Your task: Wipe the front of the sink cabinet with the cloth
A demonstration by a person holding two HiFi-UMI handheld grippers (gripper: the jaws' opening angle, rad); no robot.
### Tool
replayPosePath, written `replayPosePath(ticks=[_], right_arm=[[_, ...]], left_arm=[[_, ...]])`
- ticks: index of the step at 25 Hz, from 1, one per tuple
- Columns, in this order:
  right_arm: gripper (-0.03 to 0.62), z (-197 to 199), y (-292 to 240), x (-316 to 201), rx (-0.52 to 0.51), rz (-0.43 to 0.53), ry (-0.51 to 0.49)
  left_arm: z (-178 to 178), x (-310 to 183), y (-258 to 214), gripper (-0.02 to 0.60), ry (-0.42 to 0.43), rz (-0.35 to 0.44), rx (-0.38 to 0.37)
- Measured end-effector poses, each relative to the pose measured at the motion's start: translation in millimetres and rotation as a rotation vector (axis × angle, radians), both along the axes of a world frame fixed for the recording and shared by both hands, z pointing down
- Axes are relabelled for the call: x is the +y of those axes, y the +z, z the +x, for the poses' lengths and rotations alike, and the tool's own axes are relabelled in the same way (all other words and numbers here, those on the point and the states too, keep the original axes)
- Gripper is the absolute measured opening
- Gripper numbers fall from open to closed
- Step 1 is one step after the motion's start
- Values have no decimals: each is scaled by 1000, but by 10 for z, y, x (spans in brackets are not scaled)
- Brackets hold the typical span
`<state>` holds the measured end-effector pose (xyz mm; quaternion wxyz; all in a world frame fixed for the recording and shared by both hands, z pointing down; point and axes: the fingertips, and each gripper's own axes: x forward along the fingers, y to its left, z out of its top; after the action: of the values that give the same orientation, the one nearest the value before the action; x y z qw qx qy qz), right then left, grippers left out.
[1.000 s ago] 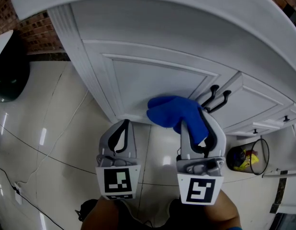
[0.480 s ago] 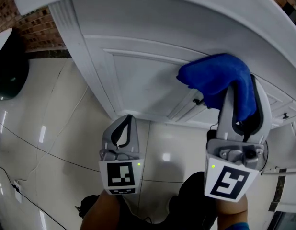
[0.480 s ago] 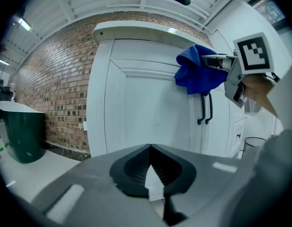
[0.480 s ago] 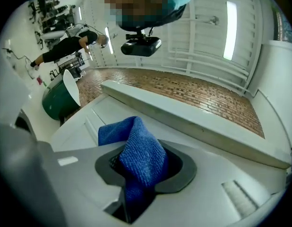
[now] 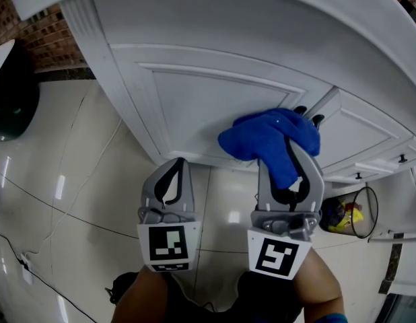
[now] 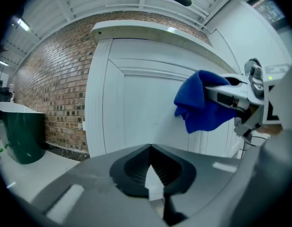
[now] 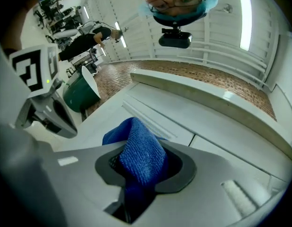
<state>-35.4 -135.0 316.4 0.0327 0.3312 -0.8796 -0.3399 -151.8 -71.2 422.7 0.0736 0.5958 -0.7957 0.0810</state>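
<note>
Right gripper (image 5: 289,155) is closed on a blue microfibre cloth (image 5: 268,140). Its own view shows both jaws pinching a thick fold of the cloth (image 7: 140,156), with the weave filling the gap and spilling forward over the tips.

Head view: the loose bunch of cloth sits ahead of the jaws, over the lower right corner of the left door panel of the white panelled sink cabinet (image 5: 208,106). It partly covers two black curved door handles (image 5: 318,120).

Left gripper view, side-on: the cloth (image 6: 202,109) hangs off the right gripper, up against the white door face (image 6: 136,103). Whether it presses on the door or only lies close, cannot tell.

Left gripper (image 5: 174,172) is held low and left of the right one, tips near the door's bottom edge, apart from the cloth. Its own view shows the jaws together with nothing between them.

Surroundings:
- A white countertop rim (image 5: 275,9) overhangs the doors.
- A red brick wall (image 6: 56,79) runs to the cabinet's left.
- A dark green bin (image 6: 21,131) stands at the foot of the wall on pale glossy floor tiles (image 5: 80,173).
- A thin dark cable (image 5: 40,207) trails across the tiles.
- A wire mesh waste basket (image 5: 359,214) holding yellow and dark rubbish stands on the floor at right, below drawers with small black knobs (image 5: 402,158).
</note>
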Motion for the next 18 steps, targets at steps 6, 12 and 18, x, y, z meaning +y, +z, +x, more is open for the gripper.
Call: replayPosePath(ticks=[6, 12, 18], right_arm=[[111, -113, 710, 42, 184, -84, -40], [110, -128, 1397, -74, 328, -159, -56], [110, -163, 2138, -152, 527, -252, -65]], left_arm=[[27, -8, 21, 6, 19, -18, -15], [30, 0, 12, 6, 11, -9, -7], [44, 3, 54, 6, 20, -32, -22]])
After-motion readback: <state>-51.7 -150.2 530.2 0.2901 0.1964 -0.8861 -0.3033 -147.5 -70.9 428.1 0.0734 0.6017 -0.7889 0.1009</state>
